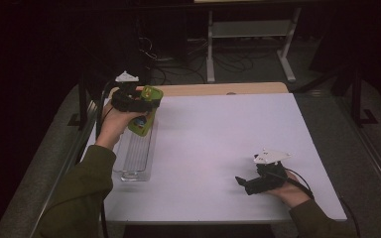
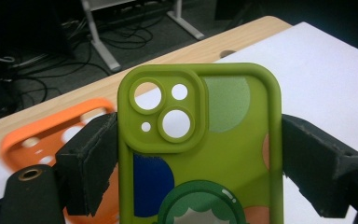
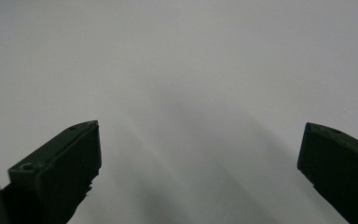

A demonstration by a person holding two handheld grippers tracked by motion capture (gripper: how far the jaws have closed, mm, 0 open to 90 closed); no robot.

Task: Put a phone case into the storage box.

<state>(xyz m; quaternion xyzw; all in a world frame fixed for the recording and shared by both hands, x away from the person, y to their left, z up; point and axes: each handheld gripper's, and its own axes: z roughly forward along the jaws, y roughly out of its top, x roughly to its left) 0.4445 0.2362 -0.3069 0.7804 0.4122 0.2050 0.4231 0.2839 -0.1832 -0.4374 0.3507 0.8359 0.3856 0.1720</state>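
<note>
My left gripper (image 1: pixel 146 101) clamps the green phone case (image 2: pixel 200 144) by its long edges, pads (image 2: pixel 91 161) pressed on both sides, holding it above the far end of the clear tray (image 1: pixel 136 153) at the table's left. An orange case (image 2: pixel 37 140) lies just behind on the white mat (image 1: pixel 218 144). I want to keep the squeeze even and the case level — a tilt could let it slide. My right gripper (image 1: pixel 248 183) rests wide and empty on the mat, well apart — it can steady the tray if needed.
</note>
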